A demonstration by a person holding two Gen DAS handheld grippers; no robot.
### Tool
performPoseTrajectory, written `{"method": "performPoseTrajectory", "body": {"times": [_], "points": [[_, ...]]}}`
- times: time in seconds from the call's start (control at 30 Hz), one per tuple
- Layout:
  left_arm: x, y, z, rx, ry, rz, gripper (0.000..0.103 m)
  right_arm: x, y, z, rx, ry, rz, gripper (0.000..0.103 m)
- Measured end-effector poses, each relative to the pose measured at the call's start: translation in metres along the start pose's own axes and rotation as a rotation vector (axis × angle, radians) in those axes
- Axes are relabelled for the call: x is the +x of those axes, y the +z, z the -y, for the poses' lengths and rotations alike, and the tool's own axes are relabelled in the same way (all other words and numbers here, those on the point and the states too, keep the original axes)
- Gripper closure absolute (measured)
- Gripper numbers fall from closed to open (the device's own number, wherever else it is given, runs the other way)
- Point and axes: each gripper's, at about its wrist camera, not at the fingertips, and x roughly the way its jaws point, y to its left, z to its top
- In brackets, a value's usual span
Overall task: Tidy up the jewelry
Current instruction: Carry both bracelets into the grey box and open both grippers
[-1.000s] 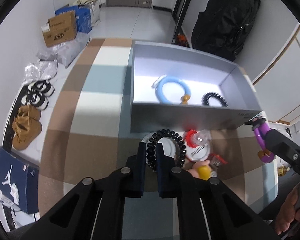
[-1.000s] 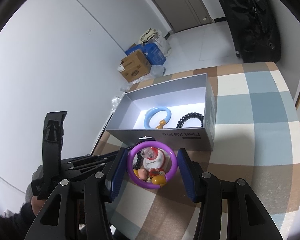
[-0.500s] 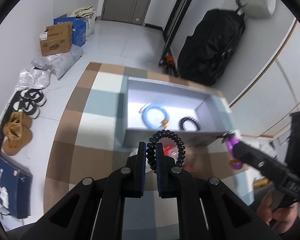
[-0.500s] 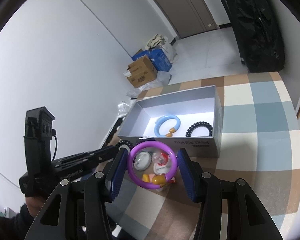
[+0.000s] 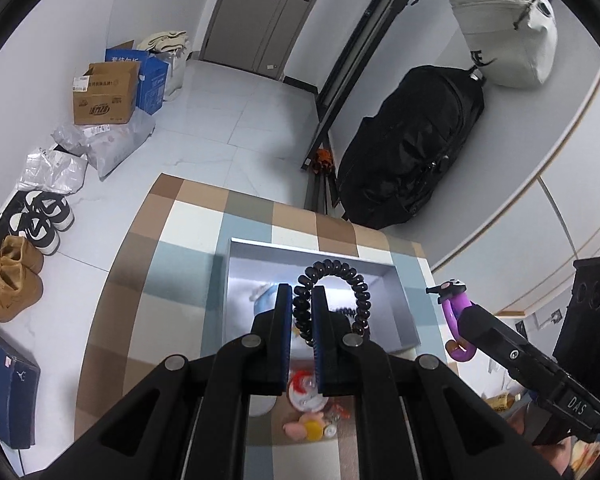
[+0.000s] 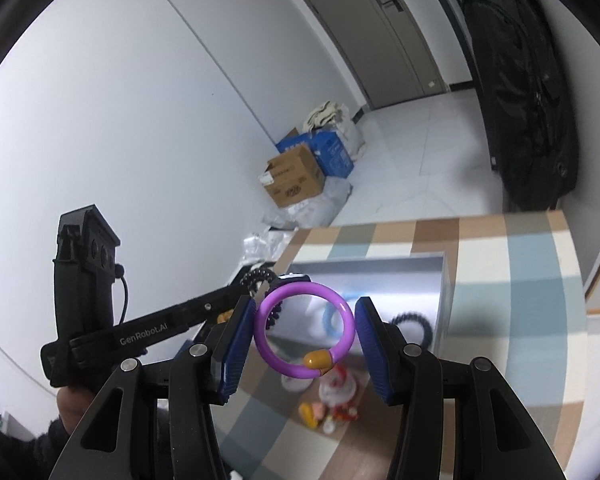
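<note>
Left wrist view: the left gripper [image 5: 303, 320] is clenched on a black coil hair tie [image 5: 332, 292], pinching one side of the loop, which is held in the air above the open grey box [image 5: 400, 300]. Right wrist view: the right gripper [image 6: 305, 336] grasps a purple ring [image 6: 304, 336] with an orange bead, its blue pads touching the ring's two sides, also raised above the checkered table [image 6: 520, 320]. Inside the box lie a blue ring [image 6: 330, 318] and another black coil tie [image 6: 414, 326]. Small trinkets [image 6: 332, 404] rest on the table just in front of the box.
</note>
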Motion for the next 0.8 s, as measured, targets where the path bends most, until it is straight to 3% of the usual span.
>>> {"method": "performPoseTrajectory", "body": {"times": [0.4,0.8], "points": [[0.027,0.012,-0.007,-0.067,0.03,-0.074,0.098,0.038,0.018,0.032,0.108,0.0,-0.036,0.053],[0.037,0.013,-0.004,-0.042,0.063,-0.099,0.098,0.063,0.018,0.054,0.193,-0.021,-0.089,0.053]]}}
